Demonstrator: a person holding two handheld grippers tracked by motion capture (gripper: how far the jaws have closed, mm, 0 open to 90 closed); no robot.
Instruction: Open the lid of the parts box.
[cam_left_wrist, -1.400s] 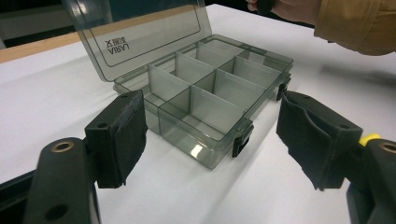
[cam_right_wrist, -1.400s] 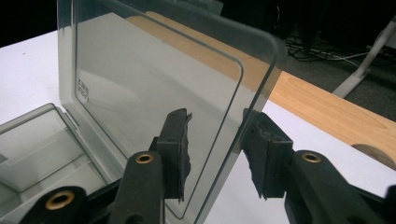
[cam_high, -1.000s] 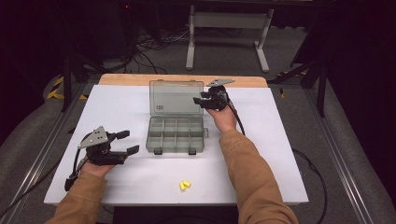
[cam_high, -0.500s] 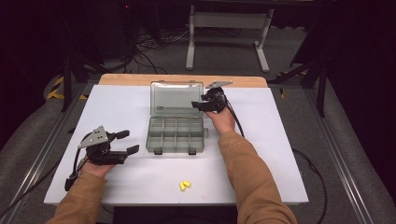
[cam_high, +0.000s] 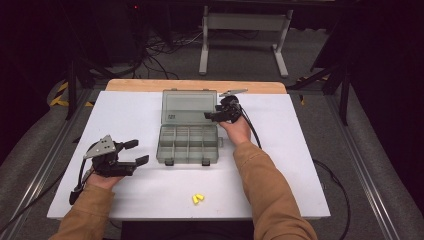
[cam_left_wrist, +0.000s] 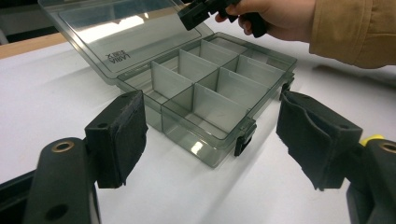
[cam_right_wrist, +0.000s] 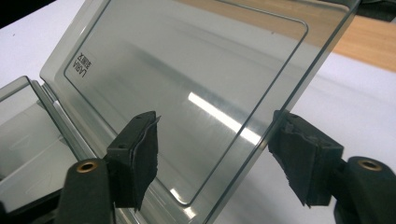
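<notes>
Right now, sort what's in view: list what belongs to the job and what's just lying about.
In the job:
organiser box
its open lid
right claw, open at the lid's edge

Lying about:
yellow bits
left claw, idle and open
cables on the floor

The high view looks down over the table (cam_high: 150, 197); both gripper views sit close, sharing the organizer box (cam_high: 188, 142).
</notes>
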